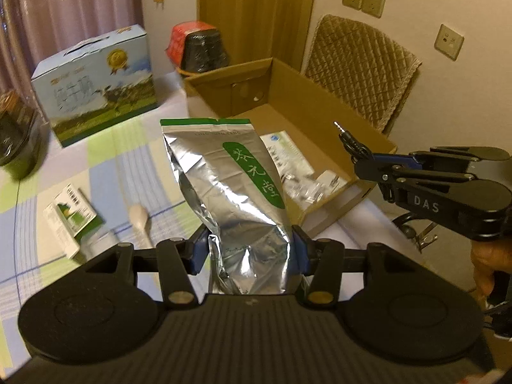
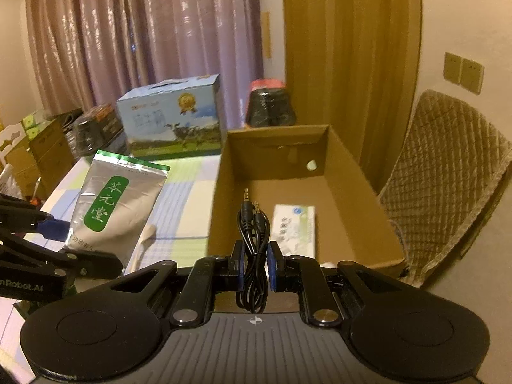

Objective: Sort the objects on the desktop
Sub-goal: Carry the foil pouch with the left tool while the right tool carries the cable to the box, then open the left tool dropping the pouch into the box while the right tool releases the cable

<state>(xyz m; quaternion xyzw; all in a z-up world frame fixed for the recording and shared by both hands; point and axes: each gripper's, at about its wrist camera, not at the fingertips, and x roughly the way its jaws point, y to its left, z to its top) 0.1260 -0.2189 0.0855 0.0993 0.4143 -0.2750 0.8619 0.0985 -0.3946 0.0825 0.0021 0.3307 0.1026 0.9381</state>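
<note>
- Silver foil catches the light as the left gripper (image 1: 248, 249) clamps the bottom of a foil pouch (image 1: 224, 172) with a green label, holding it upright above the checked tablecloth (image 1: 134, 160), just left of the cardboard box (image 1: 320, 96).
- The right gripper (image 2: 256, 265) pinches a coiled black audio cable (image 2: 252, 240) between nearly closed fingers, its two plugs pointing up over the near end of the cardboard box.
- A white packet (image 2: 296, 227) lies on the floor of the cardboard box, near its front wall, beside small shiny pieces too blurred to identify.
- Left of the cardboard box, on the tablecloth, lie a pale spoon (image 1: 140, 220) and a small green and white carton (image 1: 72, 214).
- Further back on that side stands a blue gift carton (image 1: 96, 86) printed with a cow.
- Behind the cardboard box's far wall sits a dark wrapped bundle (image 1: 204, 51) with a red top.
- To the right of the cardboard box stands a chair (image 1: 361, 67) draped in a quilted cover.
</note>
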